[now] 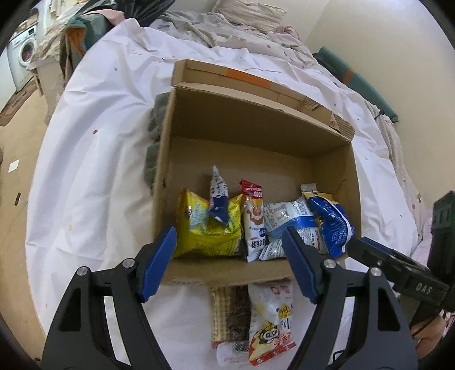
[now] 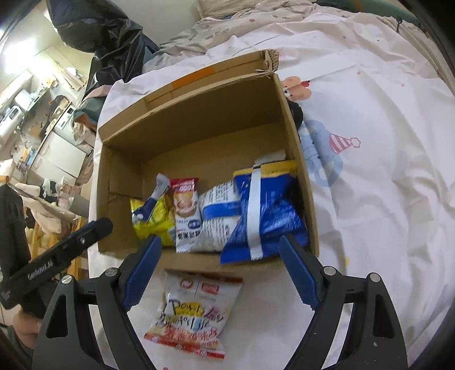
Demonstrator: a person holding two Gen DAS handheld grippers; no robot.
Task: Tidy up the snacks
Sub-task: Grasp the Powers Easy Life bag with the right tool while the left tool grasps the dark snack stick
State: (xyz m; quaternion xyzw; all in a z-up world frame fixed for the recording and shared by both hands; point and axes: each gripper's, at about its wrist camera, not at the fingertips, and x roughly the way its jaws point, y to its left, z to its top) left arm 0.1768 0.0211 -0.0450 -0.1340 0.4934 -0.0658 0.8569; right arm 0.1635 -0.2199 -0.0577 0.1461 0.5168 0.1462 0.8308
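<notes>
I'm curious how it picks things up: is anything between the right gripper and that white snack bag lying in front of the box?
Nothing visible is. The right gripper is open above the white snack bag, which lies alone on the sheet, just outside the near wall of the cardboard box.

Home bedroom, my work surface a bed with white sheet (image 1: 93, 176), pillow (image 1: 247, 12) far, washing machine (image 1: 21, 58) far left

The cardboard box (image 1: 256, 133) hides its near wall behind the snack packets. The striped packet (image 1: 231, 313) lies partly under the white packet (image 1: 271, 318), its print blurred. The washing machine (image 1: 21, 57) is cut by the picture's edge.
</notes>
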